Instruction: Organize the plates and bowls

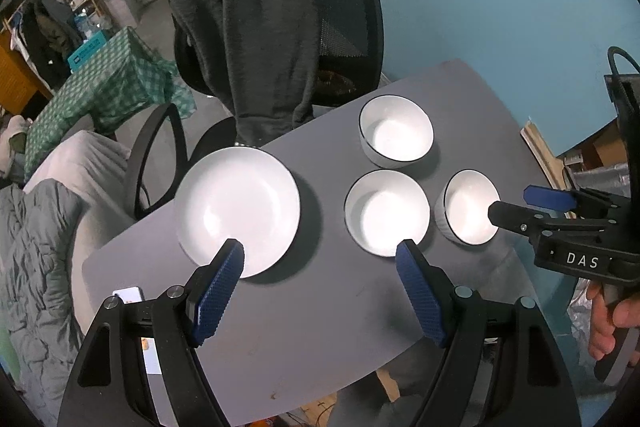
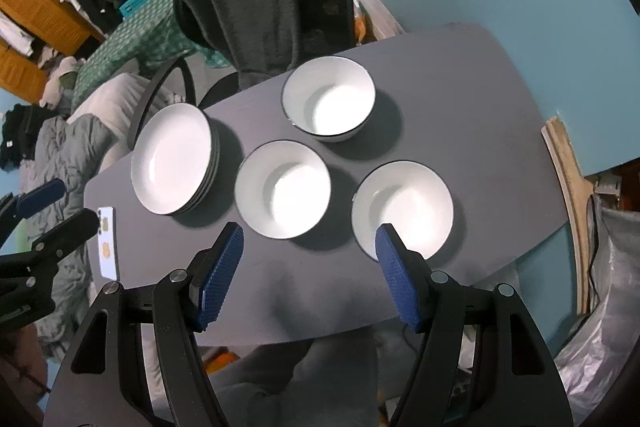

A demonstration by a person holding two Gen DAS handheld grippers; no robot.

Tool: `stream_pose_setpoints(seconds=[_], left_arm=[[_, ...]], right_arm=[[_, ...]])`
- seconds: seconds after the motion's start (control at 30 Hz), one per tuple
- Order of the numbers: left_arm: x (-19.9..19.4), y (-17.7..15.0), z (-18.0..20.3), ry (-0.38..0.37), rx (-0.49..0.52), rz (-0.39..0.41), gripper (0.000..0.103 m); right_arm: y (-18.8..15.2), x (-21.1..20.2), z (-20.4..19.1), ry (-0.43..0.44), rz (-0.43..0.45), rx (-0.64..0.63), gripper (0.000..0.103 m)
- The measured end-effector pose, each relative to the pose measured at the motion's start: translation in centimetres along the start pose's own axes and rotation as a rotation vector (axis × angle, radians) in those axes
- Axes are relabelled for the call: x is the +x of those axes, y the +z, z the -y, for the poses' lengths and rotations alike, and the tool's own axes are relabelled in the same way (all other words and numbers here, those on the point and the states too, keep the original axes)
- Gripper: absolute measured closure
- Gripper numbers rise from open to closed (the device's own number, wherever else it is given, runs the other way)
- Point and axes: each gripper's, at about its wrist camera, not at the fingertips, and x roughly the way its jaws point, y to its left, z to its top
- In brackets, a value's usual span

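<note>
Hovering above the grey table (image 2: pixel 460 75), your right gripper (image 2: pixel 306 269) has its blue pads spread wide with nothing between them; your left gripper (image 1: pixel 320 291) is equally parted and empty. From the right wrist view, the stack of plates (image 2: pixel 172 159) sits at ten o'clock, the middle bowl (image 2: pixel 282 189) dead centre, the far bowl (image 2: pixel 329 98) at twelve, the near bowl (image 2: pixel 402 209) at three. All three bowls stand apart, upright.

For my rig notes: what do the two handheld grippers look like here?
Both are black, angular frames with round silver bolts. The left gripper and right gripper have blue, cross-hatched finger pads. The right one's body reads "DAS" in white, with a black cable looping above.
</note>
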Motion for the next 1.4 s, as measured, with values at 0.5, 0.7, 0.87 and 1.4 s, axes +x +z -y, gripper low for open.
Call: stream_pose_setpoints(seconds=[0.5,0.7,0.87,1.4], left_arm=[[9.0,1.1,0.2,-0.01,-0.091,-0.173,0.023],[11.6,0.0,-0.6,-0.036,-0.174,-0.211,0.023],[13.1,-0.4,-0.8,-0.019,-0.202,-0.23,0.023],[15.5,-0.6,0.2,-0.052,-0.219,-0.249,0.036]], right_arm=[[4.0,5.9,1.6,0.03,-0.072,-0.085,0.035],[4.3,9.6,0.9,0.028,-0.137,-0.169,0.035],[4.5,11.6,0.5,0.032,-0.167,-0.226,0.035],[4.7,13.7,0.4,0.025,-0.228,-0.307,0.056]])
